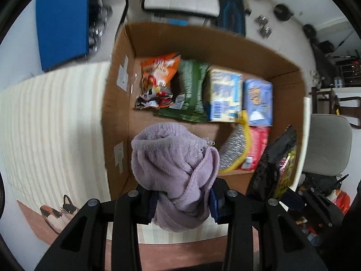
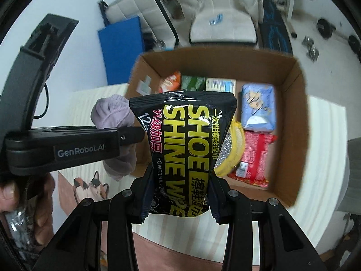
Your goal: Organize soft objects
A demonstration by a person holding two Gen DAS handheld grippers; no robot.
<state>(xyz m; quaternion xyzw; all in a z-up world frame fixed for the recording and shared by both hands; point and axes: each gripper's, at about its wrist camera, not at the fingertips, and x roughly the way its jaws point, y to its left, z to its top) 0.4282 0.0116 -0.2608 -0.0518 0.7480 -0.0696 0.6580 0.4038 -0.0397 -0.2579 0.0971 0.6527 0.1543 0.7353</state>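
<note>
My left gripper (image 1: 182,201) is shut on a bunched lilac towel (image 1: 173,164) and holds it above the near left part of an open cardboard box (image 1: 117,103). The towel also shows in the right wrist view (image 2: 112,113), beside the left gripper's body. My right gripper (image 2: 180,196) is shut on a black and yellow shoe wipes pack (image 2: 185,140), held upright above the box's near edge (image 2: 291,194). The pack also shows at the right of the left wrist view (image 1: 277,162).
Inside the box lie an orange snack bag (image 1: 158,79), a green pack (image 1: 191,90), a yellow-blue carton (image 1: 223,94), a blue tissue pack (image 1: 258,99), a red pack (image 1: 255,149) and a yellow-edged silver item (image 1: 237,153). The box stands on a cream striped surface (image 1: 56,117).
</note>
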